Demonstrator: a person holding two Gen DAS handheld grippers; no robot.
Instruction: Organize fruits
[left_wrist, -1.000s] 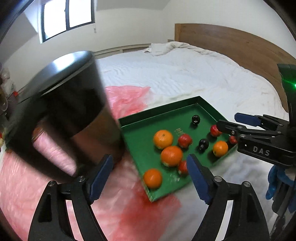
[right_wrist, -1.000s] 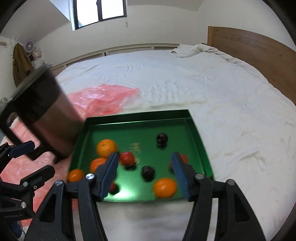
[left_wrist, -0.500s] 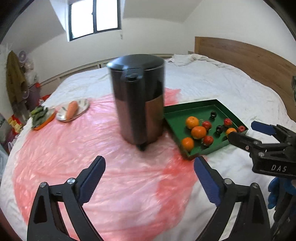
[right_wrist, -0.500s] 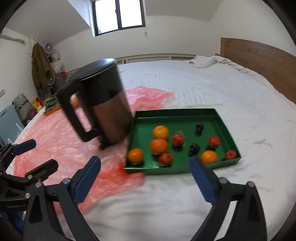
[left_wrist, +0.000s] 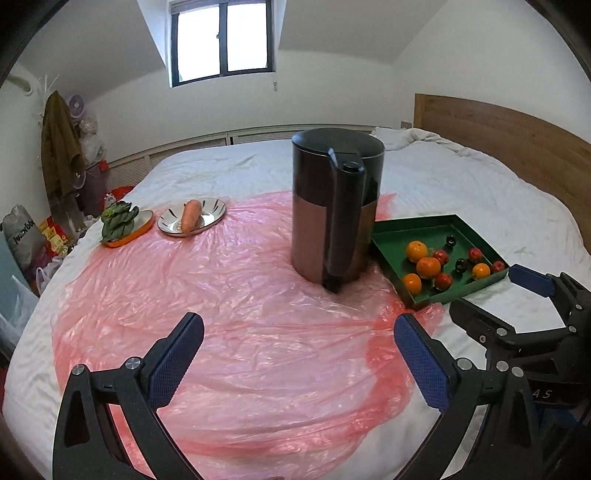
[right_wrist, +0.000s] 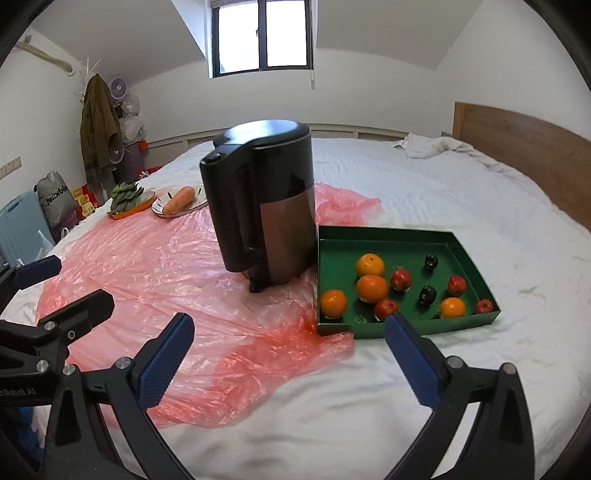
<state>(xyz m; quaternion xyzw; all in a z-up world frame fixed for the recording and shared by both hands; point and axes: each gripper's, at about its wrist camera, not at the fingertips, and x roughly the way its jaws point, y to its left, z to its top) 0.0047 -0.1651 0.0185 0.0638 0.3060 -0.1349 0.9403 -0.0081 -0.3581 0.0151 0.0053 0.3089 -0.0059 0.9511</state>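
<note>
A green tray (left_wrist: 436, 219) (right_wrist: 388, 230) lies on the white bed and holds several oranges (right_wrist: 372, 288), small red fruits (right_wrist: 401, 279) and two dark fruits (right_wrist: 427, 295). My left gripper (left_wrist: 297, 325) hovers over the pink plastic sheet (left_wrist: 221, 295), short of the tray, its jaws opening with nothing between them. My right gripper (right_wrist: 288, 321) stands open and empty in front of the tray's near edge. Each gripper also shows in the other's view: the right gripper (left_wrist: 487, 290) at the right, the left gripper (right_wrist: 79, 280) at the left.
A tall dark kettle (left_wrist: 332, 206) (right_wrist: 266, 206) stands upright on the sheet, touching the tray's left side. Far left are a carrot (left_wrist: 191, 219) on a plate and leafy greens (left_wrist: 118, 223) on an orange dish. A wooden headboard (left_wrist: 517, 147) runs along the right.
Both grippers have drawn back from the kettle and tray, which now look smaller and farther off. The kettle, close and tilted before, now stands upright. The left jaws have widened.
</note>
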